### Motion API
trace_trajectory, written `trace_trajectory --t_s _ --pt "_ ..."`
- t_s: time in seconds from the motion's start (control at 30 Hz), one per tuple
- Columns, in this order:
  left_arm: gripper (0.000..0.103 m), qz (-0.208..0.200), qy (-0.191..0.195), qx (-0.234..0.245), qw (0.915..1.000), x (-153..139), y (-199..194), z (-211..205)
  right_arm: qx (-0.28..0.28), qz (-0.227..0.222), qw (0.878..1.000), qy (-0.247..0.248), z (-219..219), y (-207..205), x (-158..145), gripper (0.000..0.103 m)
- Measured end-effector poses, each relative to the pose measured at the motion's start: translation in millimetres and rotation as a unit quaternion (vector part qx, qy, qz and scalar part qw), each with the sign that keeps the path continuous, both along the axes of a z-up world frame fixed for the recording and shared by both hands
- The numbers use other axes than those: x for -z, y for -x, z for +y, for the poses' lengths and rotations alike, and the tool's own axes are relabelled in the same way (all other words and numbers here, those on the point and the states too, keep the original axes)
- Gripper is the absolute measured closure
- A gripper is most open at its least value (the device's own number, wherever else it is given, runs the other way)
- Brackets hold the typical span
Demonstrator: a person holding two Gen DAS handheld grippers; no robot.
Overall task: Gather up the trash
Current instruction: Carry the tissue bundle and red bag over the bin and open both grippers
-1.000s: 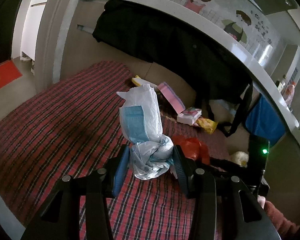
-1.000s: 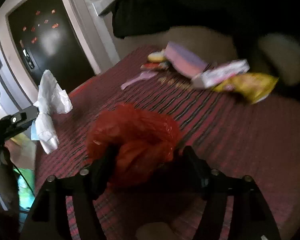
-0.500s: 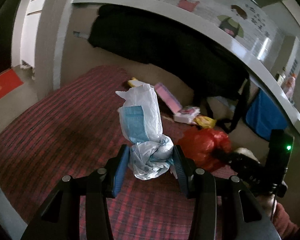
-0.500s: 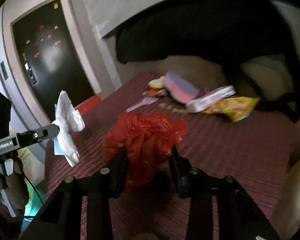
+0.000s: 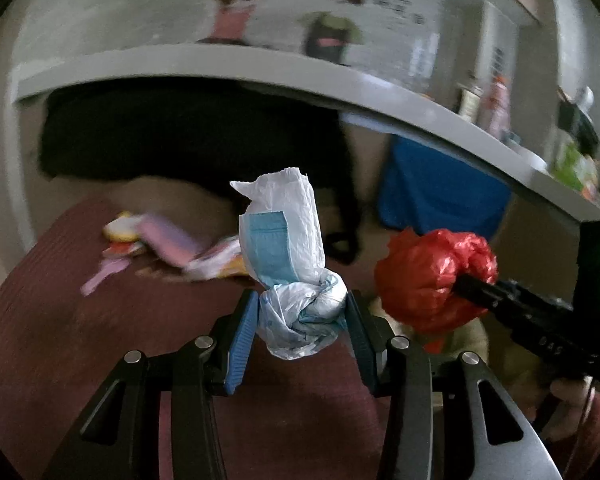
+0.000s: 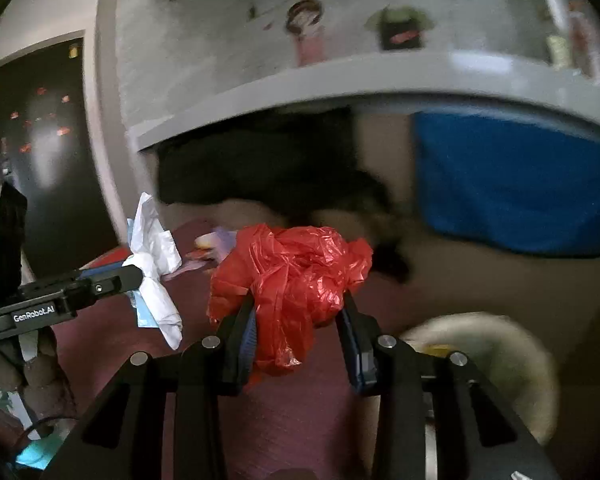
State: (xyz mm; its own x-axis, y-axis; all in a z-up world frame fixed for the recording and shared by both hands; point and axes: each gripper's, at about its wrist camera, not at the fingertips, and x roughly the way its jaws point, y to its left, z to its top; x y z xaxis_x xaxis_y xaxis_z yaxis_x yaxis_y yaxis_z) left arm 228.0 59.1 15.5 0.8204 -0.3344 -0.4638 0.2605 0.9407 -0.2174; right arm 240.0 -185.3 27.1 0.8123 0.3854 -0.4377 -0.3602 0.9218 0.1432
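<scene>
Resting between left tool [image 5: 302, 316] pads: white wad [image 5: 296, 312]

Dim indoor light, background smeared by motion blur, near foreground sharp — strong fisheye bending, black vignette corners

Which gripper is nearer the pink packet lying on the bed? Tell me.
Left. The left gripper, holding the white bag, is just right of the pink packet; the right gripper is farther right.
</scene>
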Motion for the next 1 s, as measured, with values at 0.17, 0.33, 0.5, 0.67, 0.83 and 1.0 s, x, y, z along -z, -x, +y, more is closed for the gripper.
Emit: trace_trajectory --t_s 0.17,0.33,0.5,0.67,0.83,1.0 --pt "0.057 -0.019 -0.024 0.052 0.9982 -6 1 -77 0.066 -0.02 0.997 0.022 -61 24 -11 0.069" --pt "0.057 -0.028 -0.032 0.075 0.9962 -2 4 -133 0.104 -0.02 0.994 0.031 -107 43 -9 0.069" --pt "0.057 -0.022 -0.053 0.097 0.9936 10 3 -175 0.138 -0.034 0.989 0.05 -137 53 -6 0.069" --pt "0.057 -0.009 -0.055 0.104 0.993 20 -5 -197 0.152 -0.025 0.987 0.041 -163 53 2 0.069" --pt "0.057 0.001 -0.061 0.107 0.9924 30 -17 -207 0.155 -0.009 0.988 0.02 -175 50 19 0.069" --pt "0.058 0.014 -0.062 0.103 0.9927 42 -29 -212 0.149 0.007 0.989 0.005 -177 41 31 0.069"
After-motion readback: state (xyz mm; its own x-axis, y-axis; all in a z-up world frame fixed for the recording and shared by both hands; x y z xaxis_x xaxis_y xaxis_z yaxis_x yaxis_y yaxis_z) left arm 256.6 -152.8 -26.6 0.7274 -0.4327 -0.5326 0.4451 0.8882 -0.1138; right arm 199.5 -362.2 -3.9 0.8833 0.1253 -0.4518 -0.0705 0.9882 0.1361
